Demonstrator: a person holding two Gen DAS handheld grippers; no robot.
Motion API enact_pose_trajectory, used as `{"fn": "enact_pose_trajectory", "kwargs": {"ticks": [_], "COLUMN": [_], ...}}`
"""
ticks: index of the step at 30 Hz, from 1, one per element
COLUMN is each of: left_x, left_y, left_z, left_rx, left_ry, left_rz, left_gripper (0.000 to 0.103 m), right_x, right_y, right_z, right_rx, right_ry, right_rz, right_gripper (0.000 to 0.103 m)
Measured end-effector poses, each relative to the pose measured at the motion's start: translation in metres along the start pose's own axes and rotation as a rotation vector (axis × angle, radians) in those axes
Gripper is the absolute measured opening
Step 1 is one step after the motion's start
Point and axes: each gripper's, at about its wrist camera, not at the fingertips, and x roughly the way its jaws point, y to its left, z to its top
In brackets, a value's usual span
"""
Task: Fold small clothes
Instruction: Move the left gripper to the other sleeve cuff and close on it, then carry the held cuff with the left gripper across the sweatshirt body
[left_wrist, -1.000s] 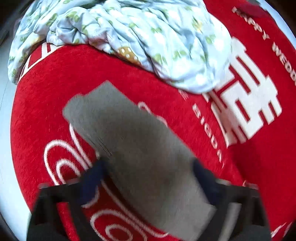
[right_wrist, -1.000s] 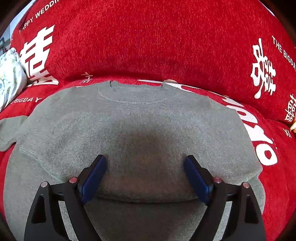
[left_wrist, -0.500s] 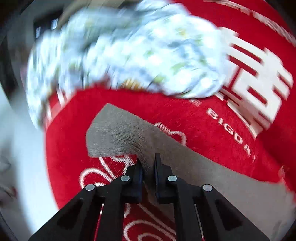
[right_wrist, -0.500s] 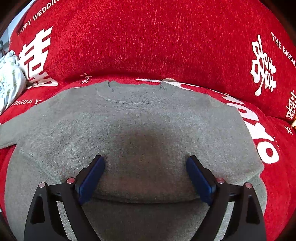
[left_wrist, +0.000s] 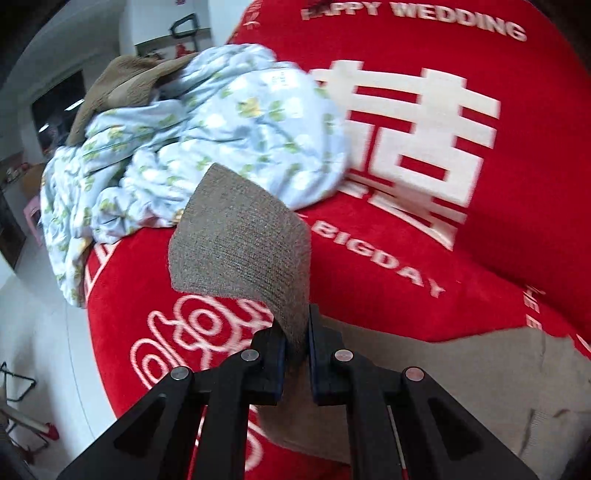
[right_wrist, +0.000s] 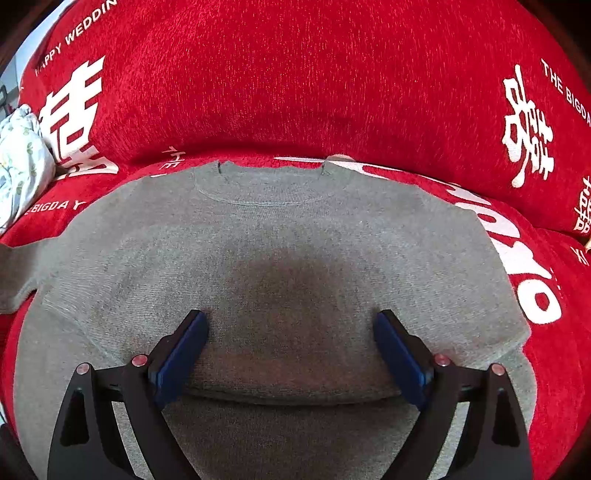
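Left wrist view: your left tongs (left_wrist: 295, 354) are pinching a sleeve (left_wrist: 240, 240) of the gray knit sweater (left_wrist: 461, 373), the fingers nearly together with the fabric clamped between them.
Sleeve: it is rising out of the tongs, its cuff end curling up above the red sofa cover (left_wrist: 461, 258).
Sweater body, left view: it is lying flat on the seat to the right of the tongs.
Background, left view: a crumpled light-blue floral cloth (left_wrist: 207, 140) is sitting behind the sleeve with a brown garment (left_wrist: 122, 85) on top of it.
Right wrist view: your right tongs (right_wrist: 291, 332) are spread wide, holding nothing, hovering over the lower chest of the sweater (right_wrist: 280, 240).
Sweater, right view: it is lying spread flat on the sofa seat (right_wrist: 535, 288), neckline (right_wrist: 271, 184) toward the backrest (right_wrist: 295, 74).
Far left, right view: the floral cloth (right_wrist: 20, 162) is showing at the edge.
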Motion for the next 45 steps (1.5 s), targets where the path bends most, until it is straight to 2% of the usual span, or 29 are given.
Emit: {"fn": "enact_pose_trajectory", "kwargs": {"ticks": [9, 15, 21, 30, 36, 45], "left_x": [-0.026, -0.039, -0.051, -0.067, -0.085, -0.106], "left_y": [-0.068, -0.101, -0.124, -0.156, -0.192, -0.234], "left_z": [-0.012, -0.026, -0.038, -0.054, -0.071, -0.086], "left_rx": [0.095, 0.136, 0.174, 0.213, 0.284, 0.340], "left_ry": [0.019, 0.036, 0.039, 0.062, 0.065, 0.064], "left_rz": [-0.092, -0.161, -0.189, -0.228, -0.247, -0.292], "left_gripper": [0.011, 0.011, 0.011, 0.011, 0.011, 0.011], "right_x": [-0.009, -0.027, -0.037, -0.042, -0.044, -0.047], "right_y": [-0.004, 0.001, -0.003, -0.024, -0.037, -0.046], "right_z": [-0.001, -0.013, -0.026, -0.036, -0.043, -0.051], "right_rx": [0.012, -0.058, -0.084, -0.049, -0.027, -0.030], "right_ry": [0.004, -0.020, -0.030, -0.018, -0.013, -0.027], "right_rz": [0.038, 0.028, 0.026, 0.036, 0.050, 0.078], "right_gripper": [0.094, 0.094, 0.094, 0.094, 0.094, 0.094]}}
